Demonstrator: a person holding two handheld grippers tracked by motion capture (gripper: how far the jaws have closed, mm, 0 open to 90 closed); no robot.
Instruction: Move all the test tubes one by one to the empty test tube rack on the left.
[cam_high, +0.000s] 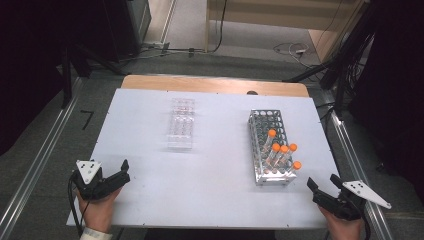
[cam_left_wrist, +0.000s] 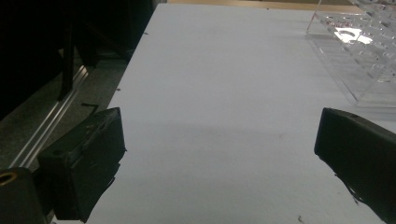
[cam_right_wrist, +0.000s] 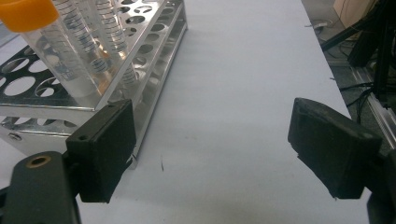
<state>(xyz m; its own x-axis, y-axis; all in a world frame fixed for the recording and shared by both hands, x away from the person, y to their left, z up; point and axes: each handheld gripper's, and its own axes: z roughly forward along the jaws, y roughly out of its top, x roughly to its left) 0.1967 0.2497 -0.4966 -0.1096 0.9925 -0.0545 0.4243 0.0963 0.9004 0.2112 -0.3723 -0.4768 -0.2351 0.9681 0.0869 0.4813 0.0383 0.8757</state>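
Fingers on both grippers stand wide with nothing between them. Right gripper (cam_high: 325, 191) rests at the near right corner of the tabletop (cam_high: 215, 190), its fingers (cam_right_wrist: 105, 149) aimed forward; the metal rack (cam_high: 270, 145) sits just ahead and to their left, so close that the left finger in the right gripper view nearly meets the rack's near corner. Four orange-capped tubes (cam_high: 283, 155) stand upright in the rack's near half, well within reach. Left gripper (cam_high: 115, 176) lies at the near left corner, its fingers (cam_left_wrist: 88, 163) spread over bare white surface, and the clear plastic rack (cam_high: 181, 125) is ahead and to their right, well apart.

The likely step is a first pick of a tube with the right gripper, to carry it across toward the clear rack. To do it well, lift the fingers above cap height before moving in, so they do not knock the rack sideways. Come onto the nearest tube (cam_right_wrist: 56, 51) from the open side, with one finger on each side of the tube just below its cap, clear of its neighbours, which stand close together. Close squarely on the round wall so the tube does not twist, then draw it straight up along its own axis until the tip clears the holes. Keep the left gripper ready to steady either rack.
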